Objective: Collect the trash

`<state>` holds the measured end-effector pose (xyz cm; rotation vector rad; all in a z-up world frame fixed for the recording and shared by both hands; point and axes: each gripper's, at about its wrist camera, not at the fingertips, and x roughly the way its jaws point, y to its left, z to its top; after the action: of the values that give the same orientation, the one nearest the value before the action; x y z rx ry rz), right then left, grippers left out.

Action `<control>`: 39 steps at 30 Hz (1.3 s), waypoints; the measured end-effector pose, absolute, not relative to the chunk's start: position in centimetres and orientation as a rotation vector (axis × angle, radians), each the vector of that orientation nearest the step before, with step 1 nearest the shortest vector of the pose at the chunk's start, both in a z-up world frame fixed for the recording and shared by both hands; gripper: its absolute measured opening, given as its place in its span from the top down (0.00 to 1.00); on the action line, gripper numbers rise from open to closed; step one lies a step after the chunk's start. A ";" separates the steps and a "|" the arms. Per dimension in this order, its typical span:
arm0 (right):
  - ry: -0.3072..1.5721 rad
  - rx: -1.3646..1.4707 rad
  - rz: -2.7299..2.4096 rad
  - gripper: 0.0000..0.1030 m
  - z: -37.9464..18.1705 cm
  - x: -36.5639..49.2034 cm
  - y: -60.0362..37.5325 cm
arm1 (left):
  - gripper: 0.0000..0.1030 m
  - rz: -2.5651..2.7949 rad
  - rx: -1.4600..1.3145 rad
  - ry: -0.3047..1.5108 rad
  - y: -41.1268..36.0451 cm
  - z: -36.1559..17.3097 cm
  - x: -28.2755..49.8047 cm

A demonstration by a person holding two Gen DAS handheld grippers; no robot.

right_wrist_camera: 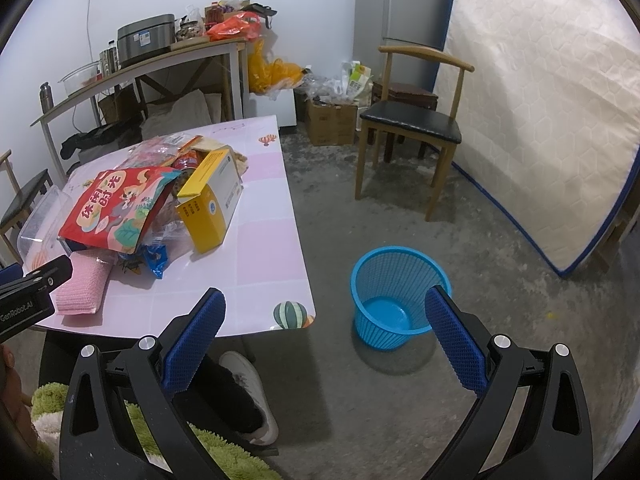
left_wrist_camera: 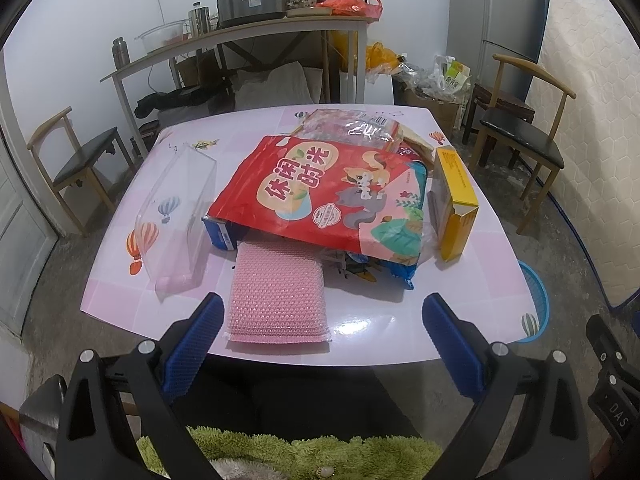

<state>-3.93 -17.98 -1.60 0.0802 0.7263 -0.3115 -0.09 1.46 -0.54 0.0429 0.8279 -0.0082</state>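
The trash lies heaped on the pink balloon-printed tabletop [left_wrist_camera: 360,320]. Taking the large red glossy snack bag with the cat and squirrel print [left_wrist_camera: 320,196] as the landmark: it sits on top of the heap, propped at a slant. It looks light, limp and slick, so a pinch on its near lower edge or a corner would likely hold better than a grip across the flat face. Just below its near edge, partly tucked under it, lies the pink bubble-textured flat pad [left_wrist_camera: 276,296], soft and springy by the look of it, its free end reaching close to the tabletop's near edge. To the right of the red bag stands the yellow cardboard box [left_wrist_camera: 456,196], stiff and probably light, with flat sides that suit a squeeze. To the left of the bag rests a clear plastic tray-like container [left_wrist_camera: 180,216], thin and likely to flex or slip. Crinkled clear and blue wrappers poke out from beneath the bag.

The left gripper [left_wrist_camera: 320,336] hangs at the near edge with jaws wide and nothing between them; the right gripper [right_wrist_camera: 326,332] is likewise wide and empty, out over the floor. Right of the tabletop, on bare concrete, stands the blue mesh plastic wastebasket [right_wrist_camera: 400,276], empty, with open room around it; a wooden chair with a black seat [right_wrist_camera: 412,124] stands well beyond it.
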 end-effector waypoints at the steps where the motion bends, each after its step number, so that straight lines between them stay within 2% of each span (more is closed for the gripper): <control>1: 0.726 0.081 -0.312 0.07 -1.6 -3.9 -17.9 | 0.05 -0.009 0.042 0.828 1.4 -0.5 -0.1; 18: 0.724 0.065 -0.270 0.07 -2.0 0.1 -16.6 | 0.05 -0.042 0.028 0.791 4.0 -1.7 1.9; 28: 0.600 0.006 -0.202 0.07 -0.4 4.6 -14.6 | 0.05 -0.069 -0.008 0.630 11.8 0.2 2.1; 33: 0.641 0.051 -0.147 0.07 -0.5 7.0 -14.6 | 0.05 -0.123 -0.057 0.552 15.9 -0.2 2.4; 39: 0.695 0.090 -0.100 0.08 -0.5 9.7 -14.2 | 0.06 -0.146 -0.085 0.581 18.2 -1.2 4.7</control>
<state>9.73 -14.15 -0.54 0.0903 0.6951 -0.1002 4.71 18.20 -1.23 -0.0851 0.5814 -0.1456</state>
